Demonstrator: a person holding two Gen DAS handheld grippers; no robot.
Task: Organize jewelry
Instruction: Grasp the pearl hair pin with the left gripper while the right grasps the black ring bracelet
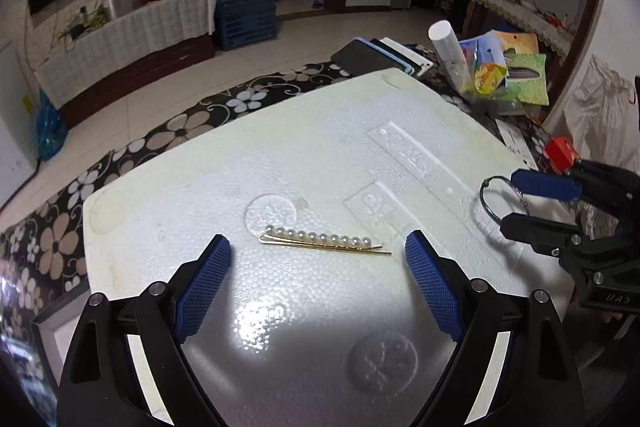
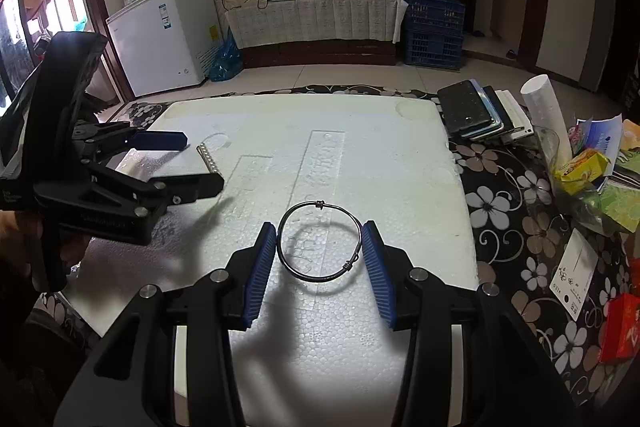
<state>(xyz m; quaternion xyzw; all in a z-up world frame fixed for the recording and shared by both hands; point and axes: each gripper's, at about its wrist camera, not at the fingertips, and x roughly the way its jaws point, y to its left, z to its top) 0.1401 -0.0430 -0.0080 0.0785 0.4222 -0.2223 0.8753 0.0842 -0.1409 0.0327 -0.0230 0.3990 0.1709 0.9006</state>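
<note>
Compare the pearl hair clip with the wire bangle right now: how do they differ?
The pearl hair clip is a straight gold bar topped with a row of white pearls; the wire bangle is a dark, plain round hoop. The clip lies free ahead of the open left claw, untouched; the bangle sits between the right claw pads, gripped at both sides. Both are over the white foam board.

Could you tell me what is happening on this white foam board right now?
A person is sorting jewelry with a handheld tool in each hand. The right tool is closed around a thin metal bangle, its pads touching both sides. The left tool is open just short of a pearl hair clip lying flat on the foam board.
</note>
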